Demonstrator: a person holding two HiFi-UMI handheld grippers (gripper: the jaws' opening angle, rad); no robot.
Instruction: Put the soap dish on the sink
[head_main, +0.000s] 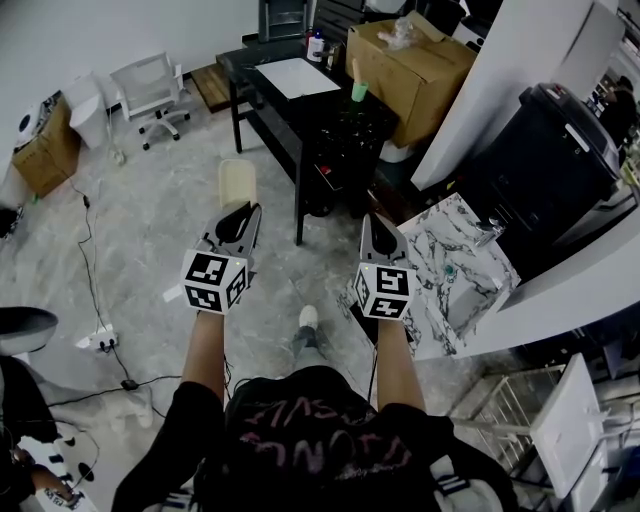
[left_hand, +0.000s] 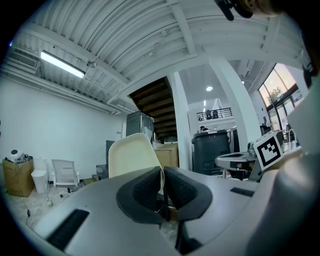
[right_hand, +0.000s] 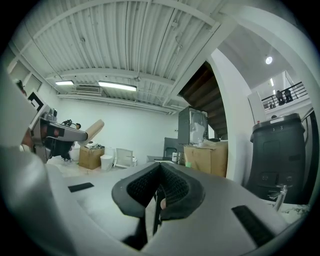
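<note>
A cream oblong soap dish (head_main: 237, 184) sticks out forward from my left gripper (head_main: 243, 209), which is shut on its near end. In the left gripper view the dish (left_hand: 131, 154) rises upright from between the closed pads of the left gripper (left_hand: 163, 171). My right gripper (head_main: 380, 221) is shut with nothing in it, level with the left one over the floor. The sink (head_main: 472, 296) sits in a marble-patterned counter (head_main: 440, 238) to the right of the right gripper, with a faucet (head_main: 489, 233) behind it. The right gripper view shows its jaws (right_hand: 160, 168) closed together and the dish (right_hand: 93, 131) off at the left.
A black table (head_main: 290, 95) with a white sheet stands ahead, a cardboard box (head_main: 412, 62) behind it. A large black bin (head_main: 545, 165) stands by the white wall past the counter. A white chair (head_main: 150, 90) and cables lie on the floor to the left.
</note>
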